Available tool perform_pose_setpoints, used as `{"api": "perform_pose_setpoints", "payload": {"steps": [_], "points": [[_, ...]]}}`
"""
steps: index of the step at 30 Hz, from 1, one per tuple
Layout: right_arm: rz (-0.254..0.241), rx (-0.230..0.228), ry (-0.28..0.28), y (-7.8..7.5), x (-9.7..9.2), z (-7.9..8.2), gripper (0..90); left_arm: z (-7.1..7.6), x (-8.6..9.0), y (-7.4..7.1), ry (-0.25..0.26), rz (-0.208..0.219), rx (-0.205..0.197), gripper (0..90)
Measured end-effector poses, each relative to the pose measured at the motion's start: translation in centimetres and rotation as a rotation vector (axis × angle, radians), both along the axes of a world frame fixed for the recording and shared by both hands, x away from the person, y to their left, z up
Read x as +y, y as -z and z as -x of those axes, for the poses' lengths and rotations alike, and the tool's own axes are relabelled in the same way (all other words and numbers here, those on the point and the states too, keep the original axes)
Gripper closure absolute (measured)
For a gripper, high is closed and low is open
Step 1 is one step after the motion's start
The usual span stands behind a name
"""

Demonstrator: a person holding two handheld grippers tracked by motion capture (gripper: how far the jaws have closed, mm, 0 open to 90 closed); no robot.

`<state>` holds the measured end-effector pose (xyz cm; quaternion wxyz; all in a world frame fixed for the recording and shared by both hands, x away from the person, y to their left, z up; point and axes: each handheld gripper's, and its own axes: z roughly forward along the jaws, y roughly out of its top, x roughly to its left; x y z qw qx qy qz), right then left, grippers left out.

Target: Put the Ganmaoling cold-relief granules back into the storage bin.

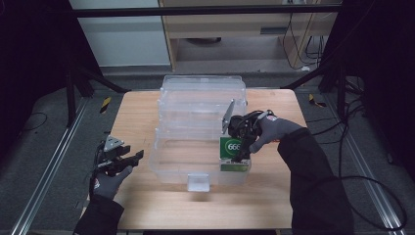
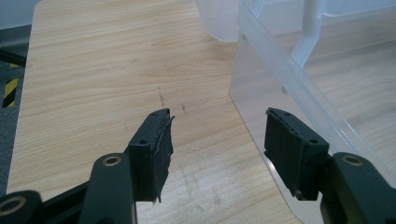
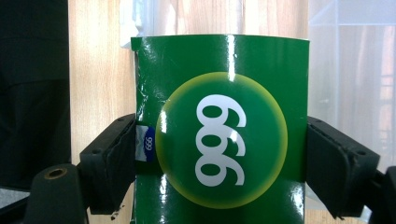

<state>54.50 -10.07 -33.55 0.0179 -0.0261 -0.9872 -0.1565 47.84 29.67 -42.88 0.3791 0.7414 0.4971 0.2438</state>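
A person's gloved left hand holds the left gripper (image 1: 128,157) just left of a clear plastic storage bin (image 1: 195,169) on a pale wood-grain table (image 1: 137,112); its ribbed black jaws are spread with nothing between them, seen above bare tabletop beside the bin's rounded corner in the left gripper view. The bin is rectangular and see-through, with thin glossy walls and a small front latch (image 1: 198,182). At its right front corner, the right gripper (image 1: 243,155) reaches down inside and pinches a glossy green box (image 3: 219,130) by its two sides. The box carries a yellow-rimmed round emblem with white "666" or "999" numerals.
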Motion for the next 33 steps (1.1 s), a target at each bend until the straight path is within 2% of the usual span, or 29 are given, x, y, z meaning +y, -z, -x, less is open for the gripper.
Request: {"api": "perform_pose_setpoints", "payload": {"steps": [5, 9, 10, 14, 21, 26, 33], "points": [[0.009, -0.021, -0.014, -0.3, 0.1, 0.3, 19.1, 0.0, 0.0, 0.1, 0.000, -0.002, 0.003, 40.9], [0.022, -0.062, -0.028, 0.0, 0.1, 0.4, 19.0, 0.0, -0.1, 0.1, 0.000, -0.002, 0.003, 40.9], [0.033, -0.061, -0.041, 0.2, 0.1, 0.4, 19.0, 0.0, -0.1, 0.1, 0.000, -0.002, 0.003, 40.8], [0.043, -0.030, -0.032, 1.1, 0.4, 0.3, 19.0, 0.0, 0.0, 0.0, -0.002, 0.000, 0.001, 40.9], [0.034, -0.034, -0.043, 1.7, 0.2, 0.3, 18.9, 0.0, 0.0, 0.1, -0.001, -0.002, 0.003, 40.9], [0.030, -0.030, -0.025, 2.4, 0.1, 0.3, 18.7, 0.0, 0.0, 0.1, -0.001, -0.003, 0.002, 40.9], [0.037, -0.027, -0.030, 3.2, 0.3, 0.1, 18.4, -0.1, 0.0, 0.2, 0.000, -0.007, 0.006, 40.9]]}}
